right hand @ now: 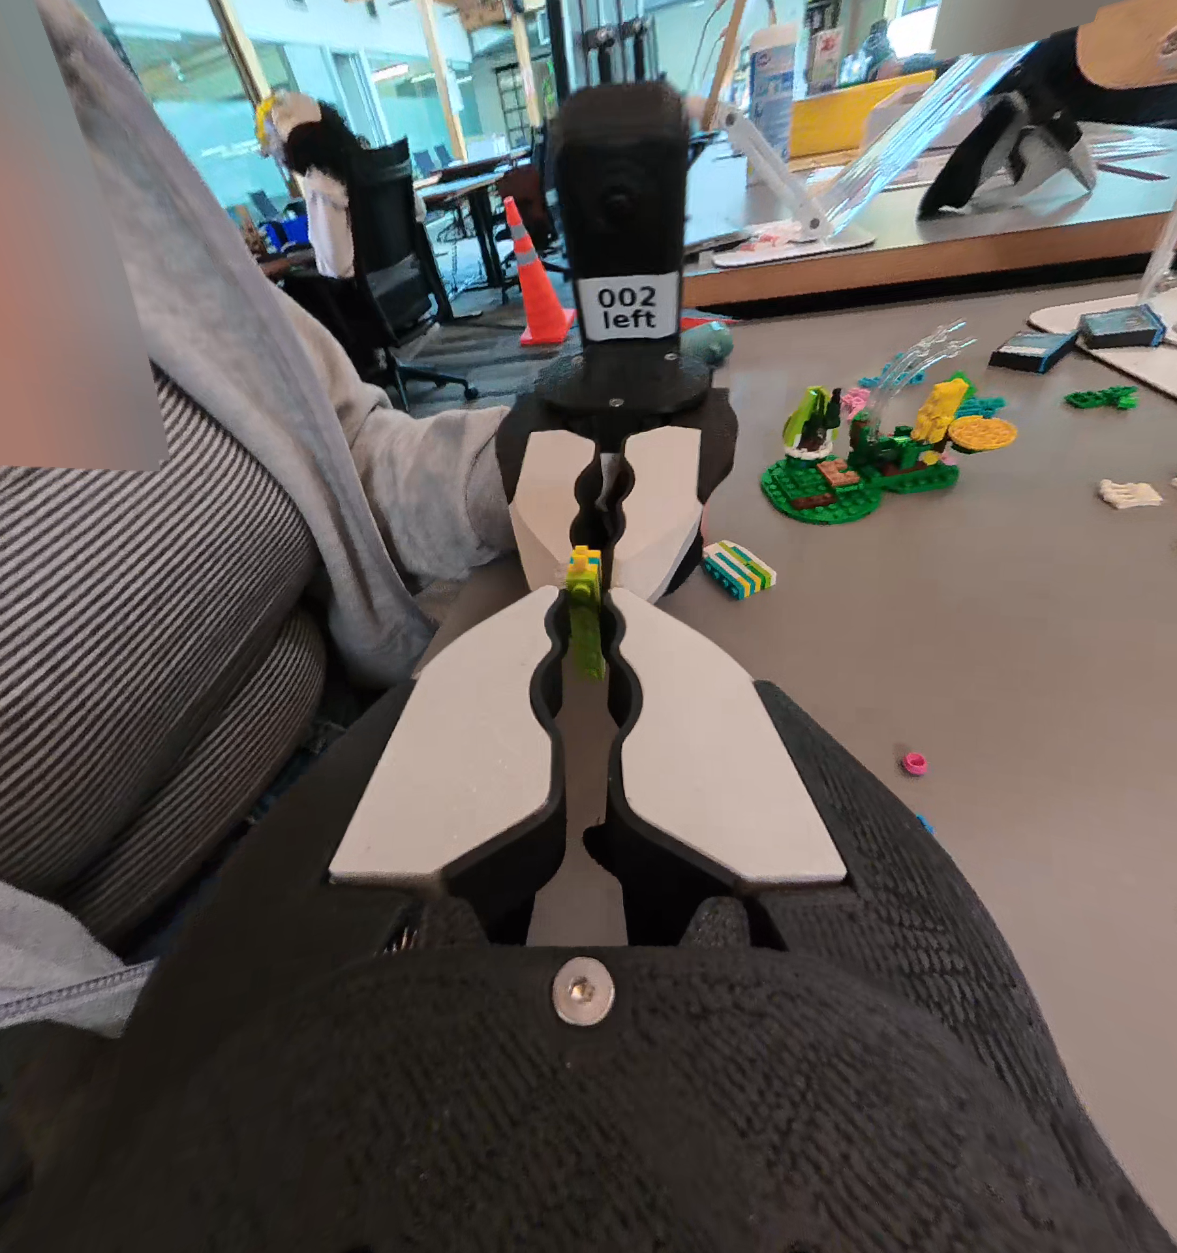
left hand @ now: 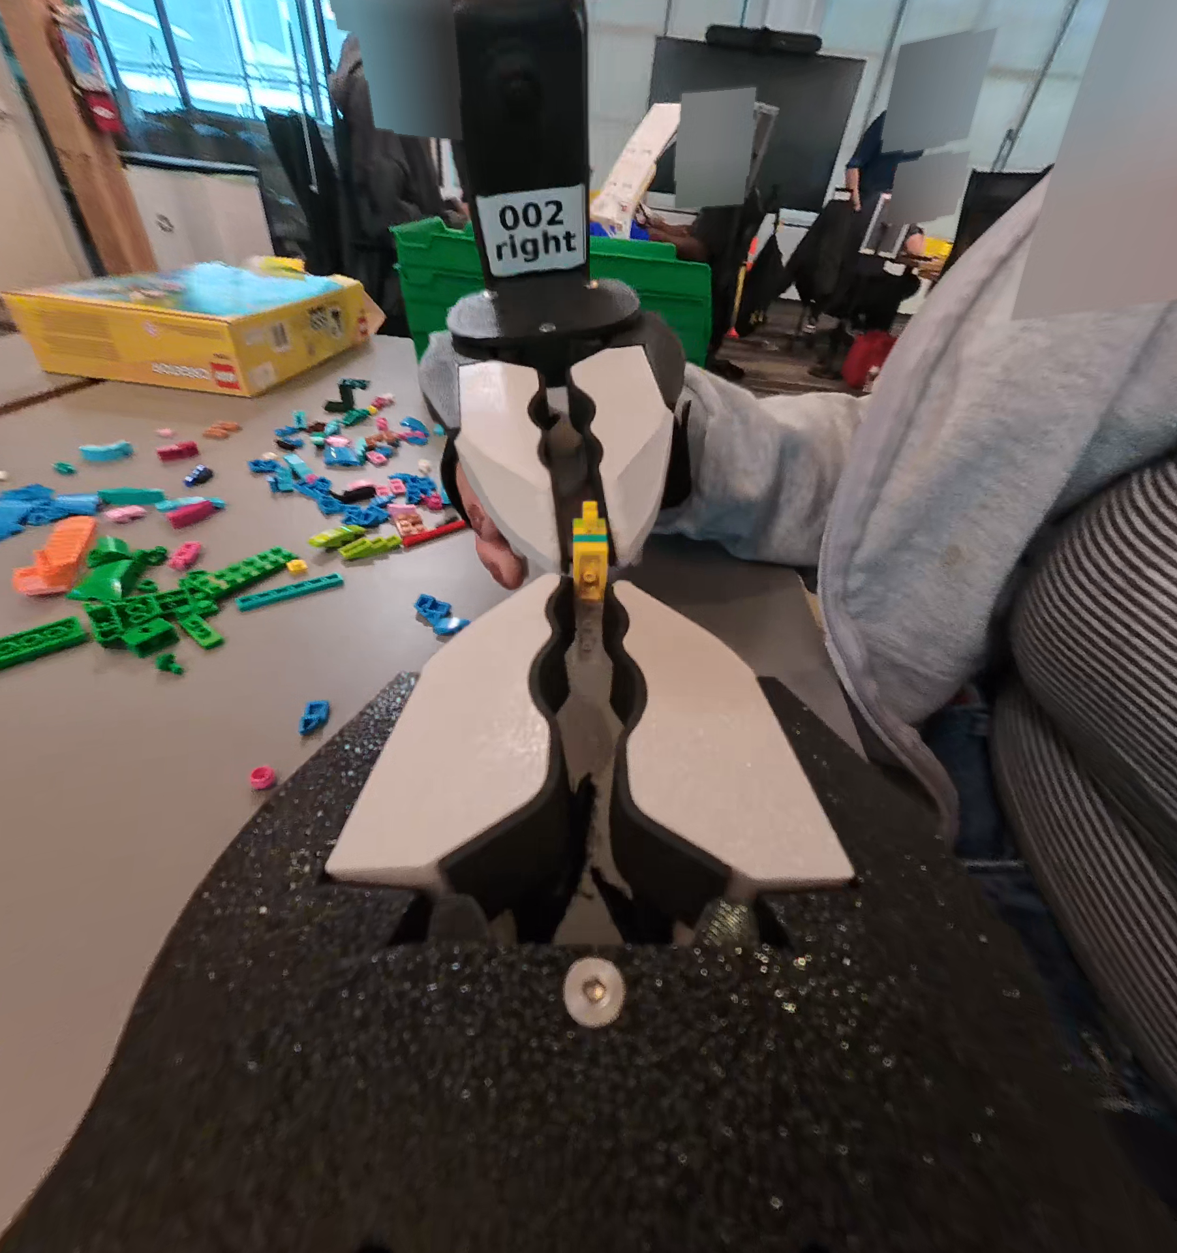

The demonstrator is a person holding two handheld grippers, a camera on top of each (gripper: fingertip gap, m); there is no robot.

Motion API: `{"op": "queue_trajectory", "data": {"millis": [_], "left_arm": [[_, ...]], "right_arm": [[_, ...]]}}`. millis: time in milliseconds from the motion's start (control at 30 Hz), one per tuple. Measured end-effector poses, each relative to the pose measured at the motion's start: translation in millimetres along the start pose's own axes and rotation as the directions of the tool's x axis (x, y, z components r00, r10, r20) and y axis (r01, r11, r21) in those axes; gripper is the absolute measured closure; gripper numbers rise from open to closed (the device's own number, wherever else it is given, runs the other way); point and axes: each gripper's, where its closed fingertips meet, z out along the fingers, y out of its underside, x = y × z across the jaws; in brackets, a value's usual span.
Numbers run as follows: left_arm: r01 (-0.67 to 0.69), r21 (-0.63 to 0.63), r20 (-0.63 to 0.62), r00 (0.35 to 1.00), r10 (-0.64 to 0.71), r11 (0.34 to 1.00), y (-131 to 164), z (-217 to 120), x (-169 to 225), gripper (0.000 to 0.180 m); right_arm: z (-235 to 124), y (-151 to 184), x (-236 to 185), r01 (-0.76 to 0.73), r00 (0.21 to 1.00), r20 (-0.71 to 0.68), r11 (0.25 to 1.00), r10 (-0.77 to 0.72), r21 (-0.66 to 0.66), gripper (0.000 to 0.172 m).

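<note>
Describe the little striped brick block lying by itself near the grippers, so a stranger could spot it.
Start at the round green brick garden on the grey table. Nearer the left gripper, lies a small flat block. Only it has white, teal, yellow and lime stripes.
</note>
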Motion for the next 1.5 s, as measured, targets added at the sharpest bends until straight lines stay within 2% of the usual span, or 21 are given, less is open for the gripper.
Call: {"op": "queue_trajectory", "data": {"millis": [167,233,400,600,800,900,1033,1167,1300,1400,1500], "left_arm": [[-0.04,0.033,0.055,0.998,0.038,0.999,-7,3,-2,0.172],[-0.02,0.056,0.027,0.999,0.019,0.998,-11,2,1,0.172],[-0.017,0.023,-0.053,0.998,0.018,1.0,-6,5,12,0.172],[-0.014,0.015,-0.077,0.997,0.015,1.0,-4,7,16,0.172],[0.036,0.166,0.015,0.999,-0.039,0.985,-24,0,0,0.172],[0.072,0.233,0.015,0.997,-0.078,0.97,-32,-1,-2,0.171],[0.137,0.358,0.007,0.989,-0.149,0.924,-46,-12,-9,0.172],[0.173,0.383,-0.001,0.982,-0.187,0.907,-46,-15,-14,0.173],[0.169,0.381,0.012,0.982,-0.188,0.909,-45,-13,-15,0.173],[0.203,0.375,-0.058,0.979,-0.196,0.905,-46,-14,-8,0.173],[0.283,0.342,-0.241,0.948,-0.207,0.896,-51,-12,13,0.172]], "right_arm": [[0,-11,0,0.041,0.999,-0.01,0.995,-0.04,0.088,0.165],[0,-13,-1,0.067,0.998,-0.022,0.994,-0.065,0.091,0.165],[-5,-5,-11,0.098,0.994,0.042,0.995,-0.099,0.033,0.165],[-9,1,-16,0.097,0.993,0.063,0.995,-0.096,-0.021,0.165],[-8,-17,-4,-0.005,1.0,0.012,0.994,0.004,0.109,0.159],[-10,-25,-1,-0.022,1.0,0.006,0.985,0.021,0.17,0.156],[-8,-19,8,0.028,0.997,-0.076,0.991,-0.018,0.131,0.155],[-2,-22,11,0.049,0.993,-0.111,0.988,-0.033,0.147,0.155],[1,-28,14,0.058,0.989,-0.147,0.98,-0.03,0.188,0.163],[3,-29,10,0.055,0.991,-0.128,0.98,-0.031,0.191,0.165],[0,-32,-10,-0.012,0.999,0.053,0.972,0.0,0.236,0.165]]}}
